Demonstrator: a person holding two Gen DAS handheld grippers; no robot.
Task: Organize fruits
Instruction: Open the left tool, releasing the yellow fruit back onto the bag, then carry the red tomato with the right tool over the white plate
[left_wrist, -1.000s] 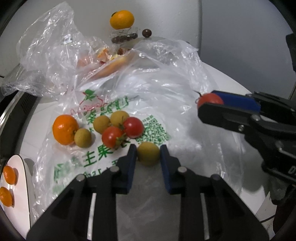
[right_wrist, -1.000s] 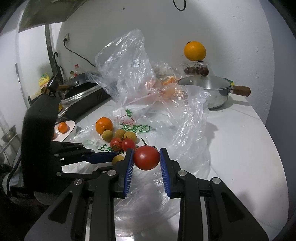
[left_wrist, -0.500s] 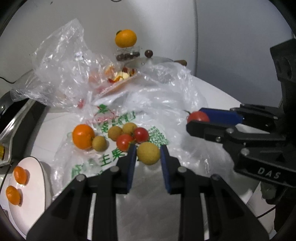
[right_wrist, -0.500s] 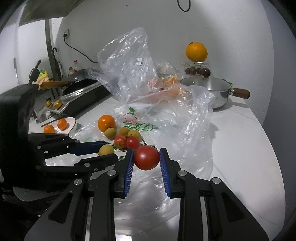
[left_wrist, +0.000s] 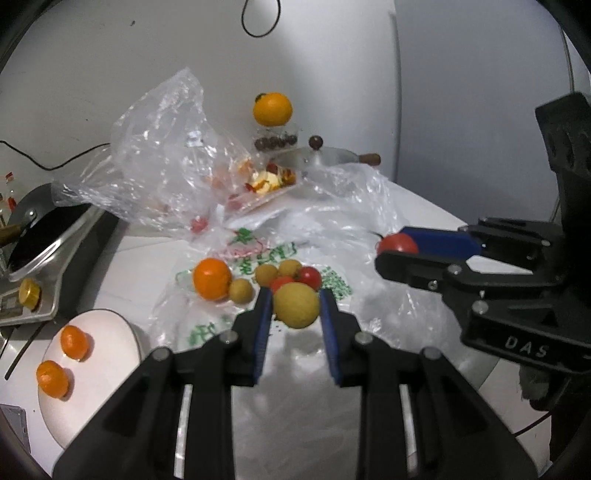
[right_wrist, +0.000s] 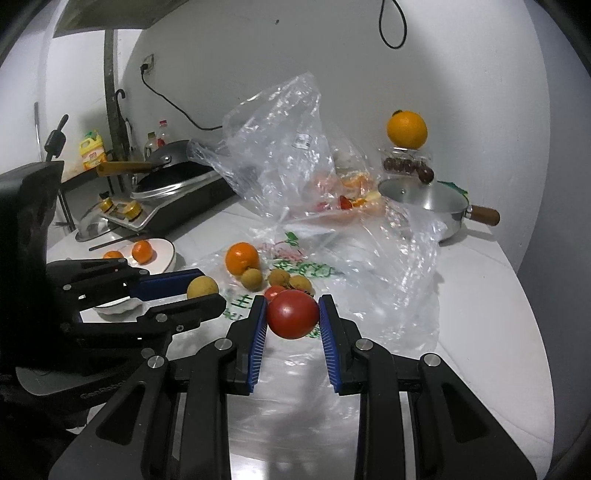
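Observation:
My left gripper (left_wrist: 296, 308) is shut on a yellow-brown round fruit (left_wrist: 296, 305), held above the plastic bag (left_wrist: 332, 229). My right gripper (right_wrist: 291, 314) is shut on a red tomato (right_wrist: 292, 314), also lifted off the counter. Each gripper shows in the other's view: the right one with its tomato (left_wrist: 398, 243) at the right, the left one with its yellow fruit (right_wrist: 202, 288) at the left. On the printed bag lie an orange (left_wrist: 211, 278), several small yellow fruits (left_wrist: 241, 291) and small tomatoes (left_wrist: 309, 277). A white plate (left_wrist: 107, 343) at the left holds two tangerines (left_wrist: 75, 342).
A crumpled clear bag (left_wrist: 166, 155) with cut fruit stands behind. A steel pot (right_wrist: 424, 201) with a wooden handle sits at the back right, beside an orange (right_wrist: 406, 129) on a clear box of dark fruit. A stove with a black pan (right_wrist: 173, 173) lies at the left.
Both grippers have risen and drawn back from the fruit pile, each carrying its fruit. The white plate with tangerines has come further into the left wrist view.

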